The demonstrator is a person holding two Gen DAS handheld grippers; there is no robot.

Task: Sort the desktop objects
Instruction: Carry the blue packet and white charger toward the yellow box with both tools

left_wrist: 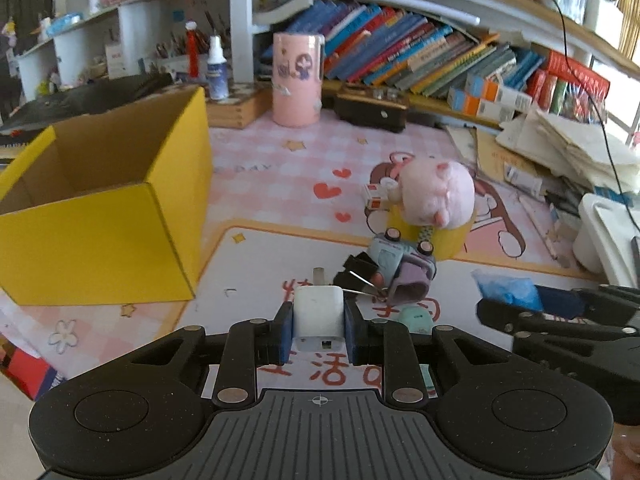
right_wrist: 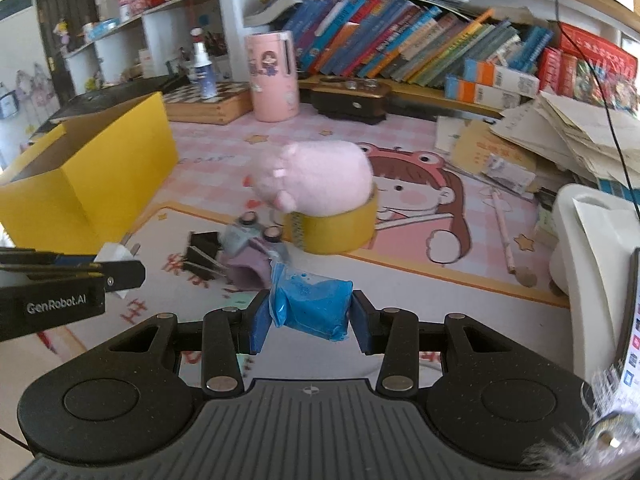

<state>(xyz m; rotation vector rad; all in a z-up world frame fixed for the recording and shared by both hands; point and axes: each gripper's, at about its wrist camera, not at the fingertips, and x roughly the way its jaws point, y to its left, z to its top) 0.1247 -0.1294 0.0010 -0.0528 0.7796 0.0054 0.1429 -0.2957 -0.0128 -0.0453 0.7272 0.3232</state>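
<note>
Above the printed desk mat (left_wrist: 248, 264), left gripper (left_wrist: 319, 330) pinches a white plastic charger plug (left_wrist: 319, 316); right gripper (right_wrist: 308, 322) pinches a blue crinkled packet (right_wrist: 316, 308). Recommend carrying both level over the open yellow cardboard box (left_wrist: 104, 216), releasing low.

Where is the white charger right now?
The charger is clamped in the left claw, bottom centre of the left wrist view, off the mat in front of the binder clips, right of the yellow box.

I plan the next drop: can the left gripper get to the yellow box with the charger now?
Probably yes: the left gripper grips the white charger, and the open yellow box stands beside it with only bare mat between.
</note>
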